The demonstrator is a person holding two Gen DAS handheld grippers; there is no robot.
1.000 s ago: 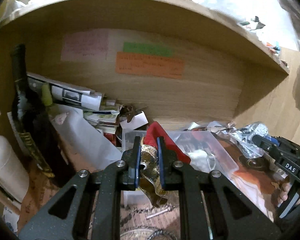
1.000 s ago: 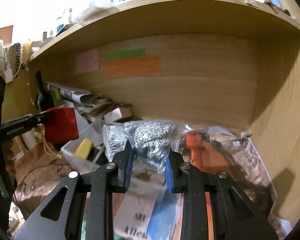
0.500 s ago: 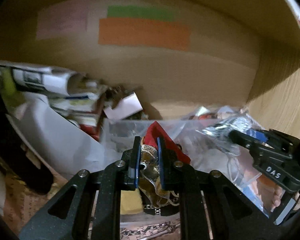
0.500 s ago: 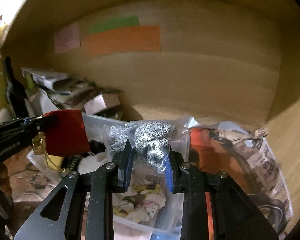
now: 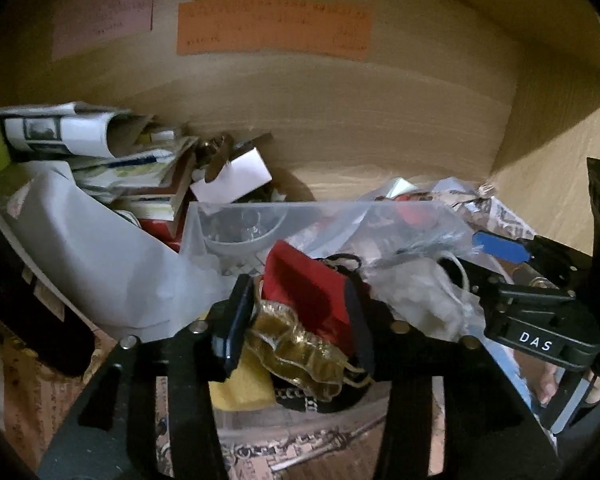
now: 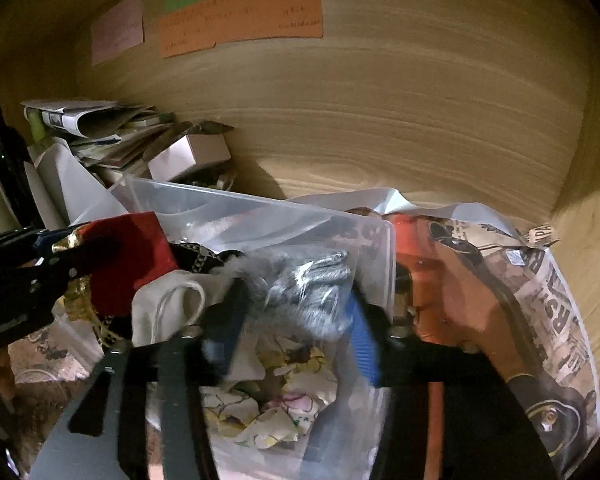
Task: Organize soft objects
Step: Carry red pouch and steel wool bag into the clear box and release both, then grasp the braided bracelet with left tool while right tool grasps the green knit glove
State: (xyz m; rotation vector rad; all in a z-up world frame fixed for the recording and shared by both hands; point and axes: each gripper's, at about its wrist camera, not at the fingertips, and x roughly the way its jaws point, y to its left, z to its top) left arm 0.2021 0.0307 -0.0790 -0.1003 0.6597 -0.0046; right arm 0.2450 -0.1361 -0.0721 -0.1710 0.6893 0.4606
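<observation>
Wooden shelf recess, clear plastic bin at centre: left gripper spread around red-and-gold cloth, right gripper spread around bagged silver mesh, both over bin; risk: pieces snagging on fingers, spilling over rim.

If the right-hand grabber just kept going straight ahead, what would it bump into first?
Most likely the silver bag sitting between the open fingers of the right gripper, then the far wall of the clear bin. Depth is hard to judge in this view.
</observation>
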